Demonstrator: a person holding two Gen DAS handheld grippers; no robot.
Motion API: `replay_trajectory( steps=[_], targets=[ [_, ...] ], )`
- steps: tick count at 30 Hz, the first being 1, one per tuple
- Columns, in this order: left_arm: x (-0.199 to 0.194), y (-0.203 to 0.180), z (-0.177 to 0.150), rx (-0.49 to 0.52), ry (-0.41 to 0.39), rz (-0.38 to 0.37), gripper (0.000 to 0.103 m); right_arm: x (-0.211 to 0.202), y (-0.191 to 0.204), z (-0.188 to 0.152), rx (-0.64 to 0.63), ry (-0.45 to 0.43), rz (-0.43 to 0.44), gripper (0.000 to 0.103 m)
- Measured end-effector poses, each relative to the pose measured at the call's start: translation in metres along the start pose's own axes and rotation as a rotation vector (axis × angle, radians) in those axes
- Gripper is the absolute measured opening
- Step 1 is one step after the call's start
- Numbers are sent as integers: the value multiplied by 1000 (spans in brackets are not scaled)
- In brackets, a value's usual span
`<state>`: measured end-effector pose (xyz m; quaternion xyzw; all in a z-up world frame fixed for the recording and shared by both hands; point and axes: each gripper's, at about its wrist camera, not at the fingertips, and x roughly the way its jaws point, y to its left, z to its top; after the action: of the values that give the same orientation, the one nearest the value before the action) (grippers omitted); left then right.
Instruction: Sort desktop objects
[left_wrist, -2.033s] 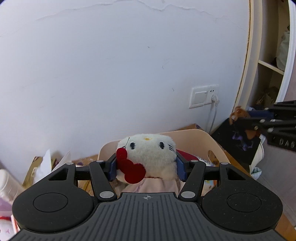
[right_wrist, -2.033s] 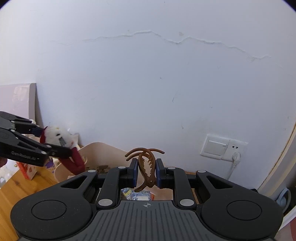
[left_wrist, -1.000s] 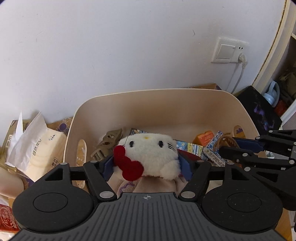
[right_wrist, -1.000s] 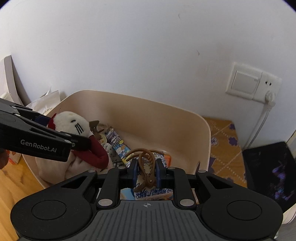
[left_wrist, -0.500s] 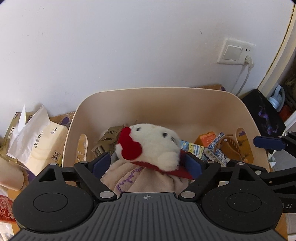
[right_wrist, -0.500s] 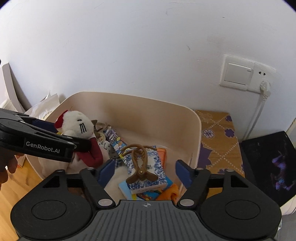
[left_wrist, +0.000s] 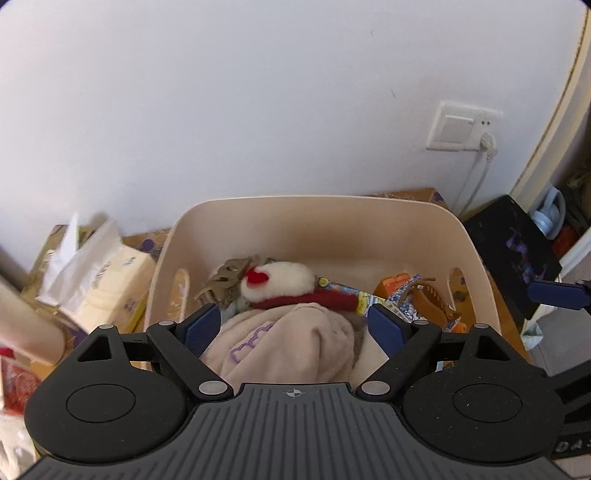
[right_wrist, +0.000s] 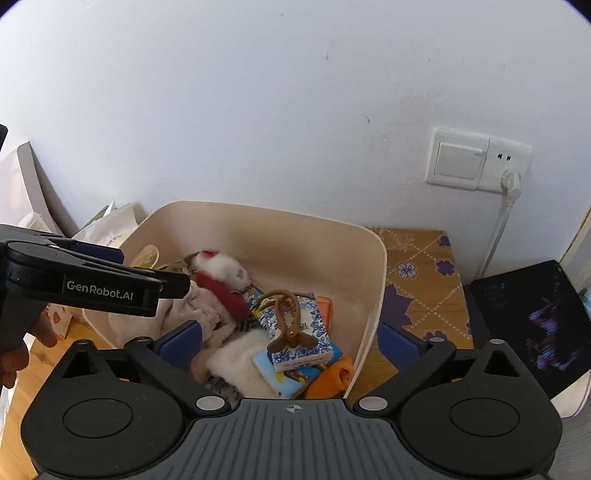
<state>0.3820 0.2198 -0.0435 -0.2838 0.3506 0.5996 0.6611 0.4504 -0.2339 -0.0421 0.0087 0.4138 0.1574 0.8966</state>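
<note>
A cream plastic bin (left_wrist: 317, 218) (right_wrist: 373, 273) stands against the white wall. A white plush cat with a red bow (left_wrist: 277, 280) (right_wrist: 221, 273) lies inside it on a beige cloth (left_wrist: 280, 343). A brown hair claw (right_wrist: 286, 321) (left_wrist: 424, 299) rests on a blue-patterned tissue pack (right_wrist: 306, 343) in the bin. My left gripper (left_wrist: 293, 328) is open and empty just above the cloth. My right gripper (right_wrist: 288, 339) is open and empty above the bin's right part.
A pack of tissues (left_wrist: 107, 273) lies left of the bin. A patterned box (right_wrist: 417, 273) and a black pad (right_wrist: 532, 321) lie to its right. A wall switch with a plugged cable (right_wrist: 476, 162) is on the wall. A tan hair clip (left_wrist: 225, 284) lies in the bin.
Both grippers came down over the bin and opened. The plush cat dropped from the left gripper onto the cloth. The brown hair claw dropped from the right gripper onto the tissue pack.
</note>
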Motion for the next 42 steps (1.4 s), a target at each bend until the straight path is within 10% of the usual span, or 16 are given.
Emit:
replay_trajectory(
  steps=[42],
  targets=[
    [-257,-25,-187,-9,-23,82,88,-259,41,-137,37,-36,-150,103]
  ],
)
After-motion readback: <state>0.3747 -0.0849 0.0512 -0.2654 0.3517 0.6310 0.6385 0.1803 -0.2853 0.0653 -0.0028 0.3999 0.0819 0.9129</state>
